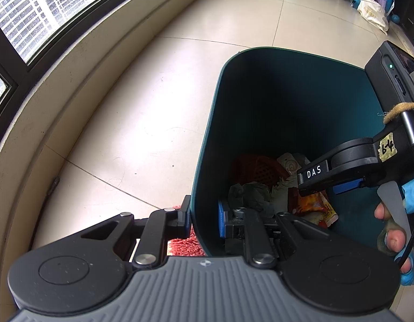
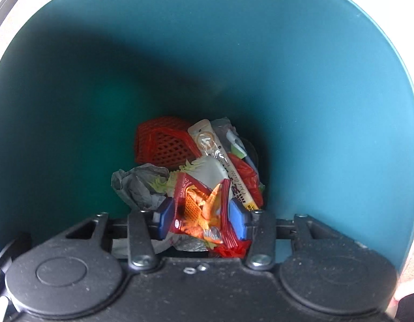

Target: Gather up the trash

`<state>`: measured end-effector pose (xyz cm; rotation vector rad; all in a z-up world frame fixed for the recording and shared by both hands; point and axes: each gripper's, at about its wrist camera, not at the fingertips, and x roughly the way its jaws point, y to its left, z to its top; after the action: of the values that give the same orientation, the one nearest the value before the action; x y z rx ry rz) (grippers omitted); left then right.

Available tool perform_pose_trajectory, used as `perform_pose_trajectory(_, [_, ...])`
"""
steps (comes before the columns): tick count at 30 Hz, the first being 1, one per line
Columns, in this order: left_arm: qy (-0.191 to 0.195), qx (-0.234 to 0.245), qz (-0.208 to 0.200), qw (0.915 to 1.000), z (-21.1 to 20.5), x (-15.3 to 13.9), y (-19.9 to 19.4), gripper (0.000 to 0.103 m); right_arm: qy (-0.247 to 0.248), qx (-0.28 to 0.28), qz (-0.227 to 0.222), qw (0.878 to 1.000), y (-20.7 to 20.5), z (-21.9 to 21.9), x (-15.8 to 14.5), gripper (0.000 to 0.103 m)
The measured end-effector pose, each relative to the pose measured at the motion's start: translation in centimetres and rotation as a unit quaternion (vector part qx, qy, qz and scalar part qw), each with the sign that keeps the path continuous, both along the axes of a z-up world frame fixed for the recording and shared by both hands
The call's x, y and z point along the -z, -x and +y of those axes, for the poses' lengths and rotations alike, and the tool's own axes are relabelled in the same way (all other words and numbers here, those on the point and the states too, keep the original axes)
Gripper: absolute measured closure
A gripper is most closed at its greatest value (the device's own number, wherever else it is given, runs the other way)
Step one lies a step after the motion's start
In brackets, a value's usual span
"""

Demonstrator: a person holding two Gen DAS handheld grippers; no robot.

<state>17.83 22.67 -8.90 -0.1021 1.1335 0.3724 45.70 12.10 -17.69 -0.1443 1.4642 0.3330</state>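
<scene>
Left tongs [image 1: 204, 216] are clamped on the near rim of the teal bin [image 1: 207, 145], 1 finger outside, 1 inside. Right tongs [image 2: 202, 216] point straight down into the bin, pads part-way open with the red-orange snack wrapper [image 2: 201, 209] between them; can't tell if the pads press on it. Below it lie red mesh [image 2: 161, 145], grey crumpled paper [image 2: 139, 185] and a beige sachet [image 2: 215, 147] on the bin bottom.
</scene>
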Motion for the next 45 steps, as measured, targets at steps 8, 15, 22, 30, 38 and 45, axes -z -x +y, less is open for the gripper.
perform_pose_trajectory(8, [-0.01, -0.001, -0.007, 0.9999, -0.5, -1.0, 0.3, 0.086, -0.058, -0.051, -0.049, 0.996, 3.0, -1.2, -4.9, 0.049])
perform_pose_trajectory(15, [-0.026, 0.003, -0.018, 0.9995, -1.4, -2.8, 1.0, 0.085, -0.084, -0.075, -0.101, 0.989, 6.2, -3.7, -9.0, 0.048])
perform_pose_trajectory(22, [-0.057, 0.023, -0.052, 0.9968, -3.3, -6.1, 3.2, 0.085, -0.124, -0.092, -0.16, 0.975, 9.8, -6.9, -13.1, 0.048])
perform_pose_trajectory(30, [-0.07, 0.036, -0.086, 0.9932, -6.0, -9.0, 6.8, 0.085, -0.168, -0.093, -0.216, 0.957, 13.7, -11.0, -16.3, 0.047])
perform_pose_trajectory(38, [-0.077, 0.039, -0.134, 0.9872, -8.0, -11.5, 10.5, 0.073, -0.192, -0.106, -0.274, 0.936, 17.7, -14.0, -18.0, 0.033])
perform_pose_trajectory(45, [-0.057, 0.042, -0.163, 0.9842, -9.8, -12.0, 13.2, 0.043, -0.207, -0.103, -0.309, 0.923, 20.5, -16.3, -18.5, 0.023])
